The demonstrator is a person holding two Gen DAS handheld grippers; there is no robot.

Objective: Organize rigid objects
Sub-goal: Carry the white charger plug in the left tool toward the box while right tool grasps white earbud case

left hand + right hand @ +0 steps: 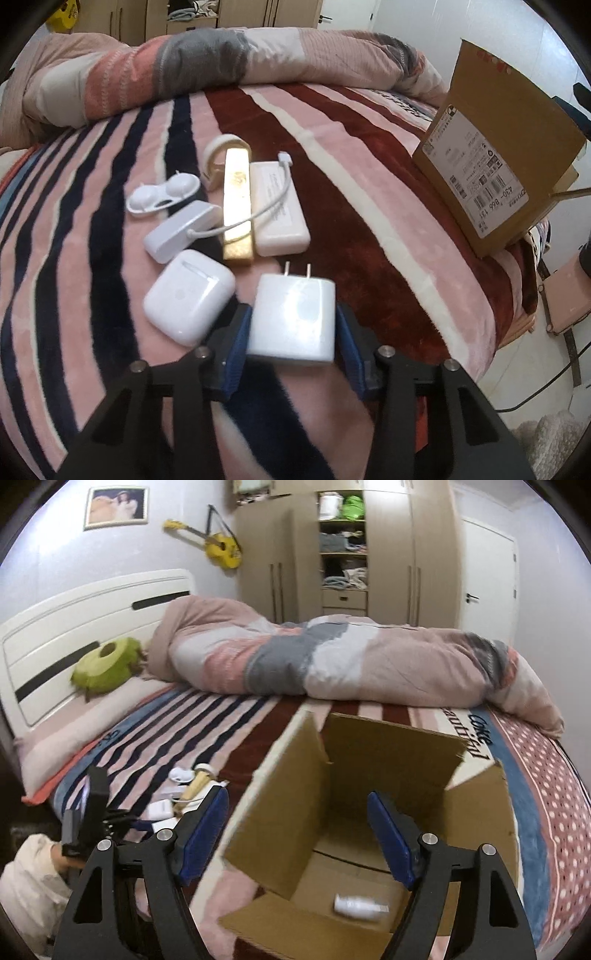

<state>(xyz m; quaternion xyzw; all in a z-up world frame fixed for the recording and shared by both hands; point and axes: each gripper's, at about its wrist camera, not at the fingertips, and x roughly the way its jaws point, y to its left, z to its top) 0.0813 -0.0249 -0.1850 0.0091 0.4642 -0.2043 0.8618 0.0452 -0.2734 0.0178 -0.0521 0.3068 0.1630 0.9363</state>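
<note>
— Plug first! Where is the plug sitting?

— It is sitting between the blue pads of the left gripper. The jaws are squeezing it on both sides. Its two metal pins are pointing away, up the bed.

— What is lying next to it?

— An earbud case is lying just to its left on the striped blanket. Past that, a gold bar is lying beside a white power bank. A white cable is crossing over both of them to a small white block. A white lens case and a tape roll are lying farther back.

— And the box?

— A box is standing well off to the right, near the edge of the bed.

— What is the right gripper doing?

— It is hanging over the open box. Its jaws are wide apart and holding nothing. A small white bottle is lying on its side on the bottom of the box.

— Anything behind?

— A rolled-up quilt is lying across the bed, and a green cushion is leaning by the headboard.
</note>
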